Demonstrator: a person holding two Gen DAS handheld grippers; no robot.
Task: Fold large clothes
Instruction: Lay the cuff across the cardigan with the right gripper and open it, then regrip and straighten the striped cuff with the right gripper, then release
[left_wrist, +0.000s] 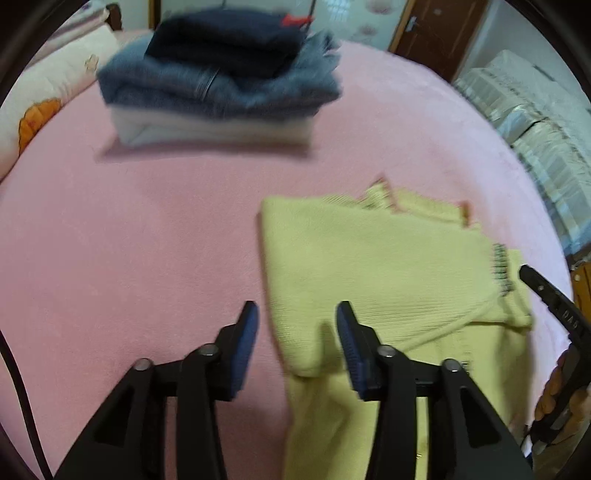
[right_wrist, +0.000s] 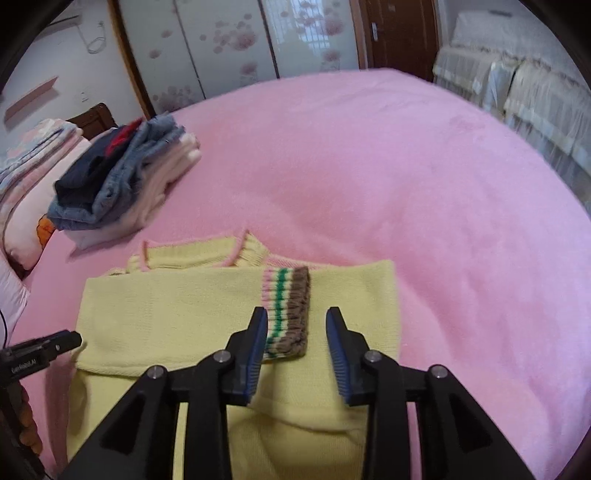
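A pale yellow knit sweater (left_wrist: 384, 273) lies partly folded on the pink bed; it also shows in the right wrist view (right_wrist: 184, 314), with a striped cuff (right_wrist: 286, 314) of pink, green and brown lying on top. My left gripper (left_wrist: 297, 314) is open and empty, hovering over the sweater's left edge. My right gripper (right_wrist: 295, 325) is open and empty, just above the striped cuff. The right gripper's tip shows at the right edge of the left wrist view (left_wrist: 546, 291). The left gripper's tip shows at the left of the right wrist view (right_wrist: 55, 347).
A stack of folded clothes (left_wrist: 221, 81), dark blue on denim on white, sits at the far side of the pink bed cover (left_wrist: 129, 229); it also shows in the right wrist view (right_wrist: 122, 181). Pillows (left_wrist: 48, 96) lie on the left. A lace-covered sofa (right_wrist: 517, 85) stands beyond the bed.
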